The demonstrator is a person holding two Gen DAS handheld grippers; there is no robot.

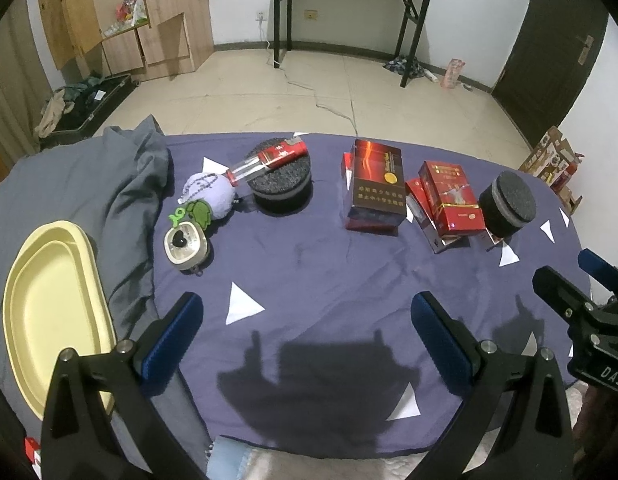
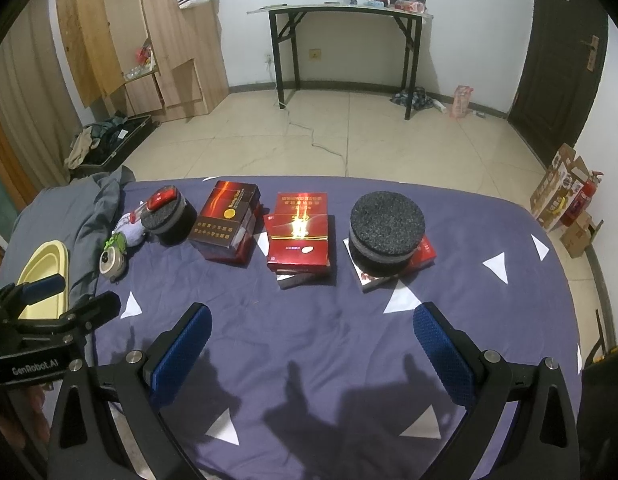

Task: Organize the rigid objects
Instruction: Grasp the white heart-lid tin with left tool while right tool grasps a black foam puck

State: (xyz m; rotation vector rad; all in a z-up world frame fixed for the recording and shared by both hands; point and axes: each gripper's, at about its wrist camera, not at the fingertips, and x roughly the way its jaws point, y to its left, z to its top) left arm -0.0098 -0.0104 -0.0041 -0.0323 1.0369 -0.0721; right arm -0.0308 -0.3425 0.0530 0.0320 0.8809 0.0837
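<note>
On the navy sheet stand two stacks of red boxes: a dark red stack (image 1: 375, 188) (image 2: 227, 220) and a bright red stack (image 1: 449, 204) (image 2: 301, 236). A black foam disc (image 1: 507, 202) (image 2: 387, 232) rests on a flat red box at the right. Another foam disc (image 1: 281, 184) (image 2: 169, 218) at the left carries a red-capped clear bottle (image 1: 269, 160) (image 2: 157, 200). A small round beige clock (image 1: 187, 244) (image 2: 112, 262) and a plush toy (image 1: 213, 196) lie beside it. My left gripper (image 1: 307, 328) and right gripper (image 2: 313, 334) are both open over bare sheet, holding nothing.
A yellow tray (image 1: 49, 300) (image 2: 45, 268) lies at the left on a crumpled grey cloth (image 1: 121, 184). The bed's far edge drops to a tiled floor. A black-legged desk (image 2: 341, 12), a wooden wardrobe (image 2: 157, 40) and an open suitcase (image 2: 109, 140) stand beyond.
</note>
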